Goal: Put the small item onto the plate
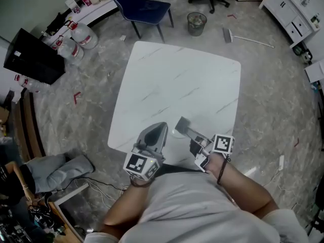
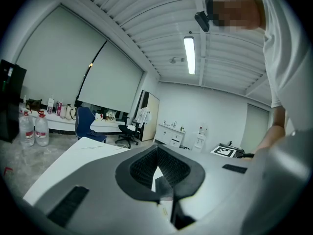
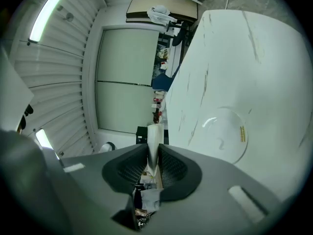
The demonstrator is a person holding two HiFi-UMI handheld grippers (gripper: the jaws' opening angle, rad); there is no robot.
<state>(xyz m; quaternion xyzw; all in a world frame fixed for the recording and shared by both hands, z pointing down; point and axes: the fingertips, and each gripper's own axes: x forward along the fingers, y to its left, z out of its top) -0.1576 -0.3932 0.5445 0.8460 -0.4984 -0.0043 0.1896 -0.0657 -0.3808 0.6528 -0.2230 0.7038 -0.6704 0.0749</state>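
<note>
On the white marble table point(image 1: 177, 80) a clear round plate point(image 3: 222, 136) lies near the front edge; in the head view only its faint rim point(image 1: 175, 133) shows beside the grippers. My right gripper point(image 1: 182, 124) is shut on a small thin white item point(image 3: 153, 140) that stands up between its pads, just short of the plate. My left gripper point(image 1: 161, 129) hovers over the table's front edge to the left of the plate. Its jaws point(image 2: 157, 152) meet at the tips with nothing between them.
A blue chair point(image 1: 139, 6) stands beyond the table's far edge, with a wire bin point(image 1: 197, 23) and a broom point(image 1: 248, 38) on the floor beside it. Water bottles point(image 1: 83, 36) and a black box point(image 1: 33, 57) sit at the left. White cabinets point(image 1: 291, 9) stand at the far right.
</note>
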